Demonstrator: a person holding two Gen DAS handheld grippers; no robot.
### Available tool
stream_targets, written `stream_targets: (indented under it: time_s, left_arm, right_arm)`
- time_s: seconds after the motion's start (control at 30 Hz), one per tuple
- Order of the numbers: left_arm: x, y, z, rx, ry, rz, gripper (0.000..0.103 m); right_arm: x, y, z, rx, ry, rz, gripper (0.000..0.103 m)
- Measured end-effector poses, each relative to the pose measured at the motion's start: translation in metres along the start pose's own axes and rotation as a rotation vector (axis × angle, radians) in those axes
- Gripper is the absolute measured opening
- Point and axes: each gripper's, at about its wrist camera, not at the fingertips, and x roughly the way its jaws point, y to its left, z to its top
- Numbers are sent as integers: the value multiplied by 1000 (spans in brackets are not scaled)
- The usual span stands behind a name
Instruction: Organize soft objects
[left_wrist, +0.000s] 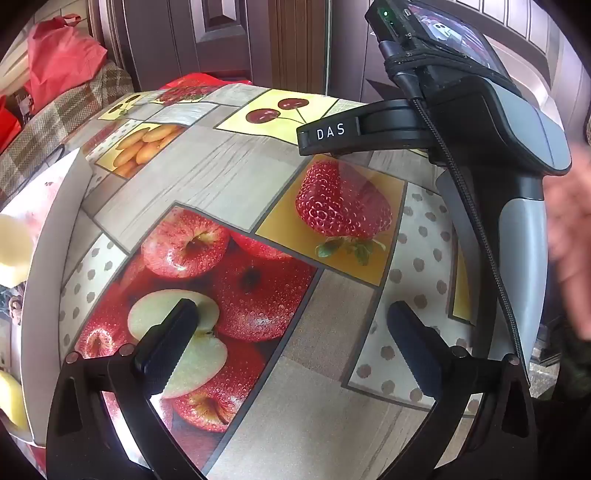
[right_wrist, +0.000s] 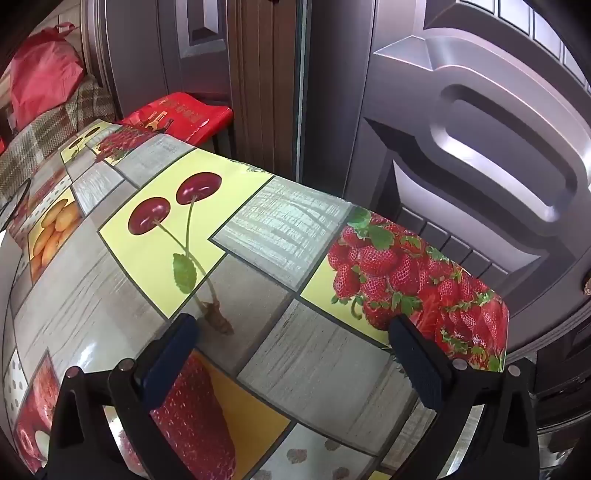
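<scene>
My left gripper (left_wrist: 291, 332) is open and empty, low over the fruit-print tablecloth (left_wrist: 229, 177). A white box (left_wrist: 44, 295) stands at the left edge of the left wrist view with pale yellow soft objects (left_wrist: 14, 251) inside it, mostly cut off. The right gripper's body (left_wrist: 480, 122) lies across the upper right of that view, with a blurred hand (left_wrist: 572, 236) beside it. In the right wrist view my right gripper (right_wrist: 291, 332) is open and empty over the tablecloth (right_wrist: 280, 229) near its far edge. No soft object lies between either pair of fingers.
A dark panelled door (right_wrist: 480, 147) stands close behind the table's far edge. A red bag (right_wrist: 177, 114) sits on a stool past the table. A plaid-covered seat (left_wrist: 55, 118) with a red cloth bag (left_wrist: 59, 59) is at the far left.
</scene>
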Motion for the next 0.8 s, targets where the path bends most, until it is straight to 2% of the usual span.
stream_targets:
  time_s: [0.03, 0.17, 0.8]
  left_arm:
    - [0, 0, 0, 0, 0, 0, 102]
    - [0, 0, 0, 0, 0, 0, 102]
    - [0, 0, 0, -1, 0, -1, 102]
  right_arm:
    - [0, 2, -1, -15, -7, -20, 103]
    - [0, -1, 0, 2, 0, 2, 103]
    - [0, -1, 0, 2, 0, 2, 103]
